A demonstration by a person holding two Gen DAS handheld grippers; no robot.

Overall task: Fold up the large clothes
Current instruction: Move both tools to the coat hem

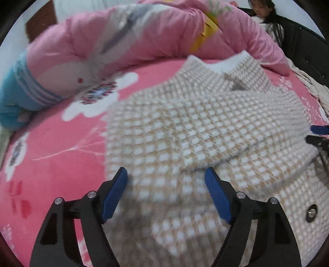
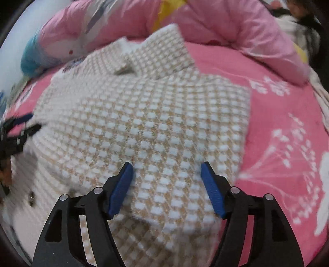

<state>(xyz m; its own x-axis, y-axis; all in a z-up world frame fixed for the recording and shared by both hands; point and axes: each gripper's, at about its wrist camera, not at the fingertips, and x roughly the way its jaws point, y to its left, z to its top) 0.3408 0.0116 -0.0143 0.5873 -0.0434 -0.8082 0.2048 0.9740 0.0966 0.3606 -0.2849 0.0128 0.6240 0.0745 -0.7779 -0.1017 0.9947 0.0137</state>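
Blue fingertips sit wide apart on both tools, and neither one is pinching anything. The left gripper (image 1: 165, 172) hangs just over the near part of the checked coat (image 1: 185, 131), with cloth showing in the gap between its pads. The right gripper (image 2: 166, 167) does the same on its own side, over a folded flap of the coat (image 2: 144, 123).

I think both are open like this because they are getting ready to grab a new edge — you can't pick up cloth with closed fingers. It is hard to say if the pads touch the coat or float just above it, since the pictures are blurry.

The coat lies spread on the pink bed sheet (image 1: 51, 143). Its sides look already turned in, so the middle is thick and layered. A small metal snap (image 1: 312, 212) shows near the bottom edge. Farther up, the collar (image 1: 222, 63) points away from the tools.

Behind the collar lies a puffy pink quilt (image 1: 123, 37), rolled up out of the way — likely to leave room for folding. A child (image 1: 261, 8) sits far back in the corner.
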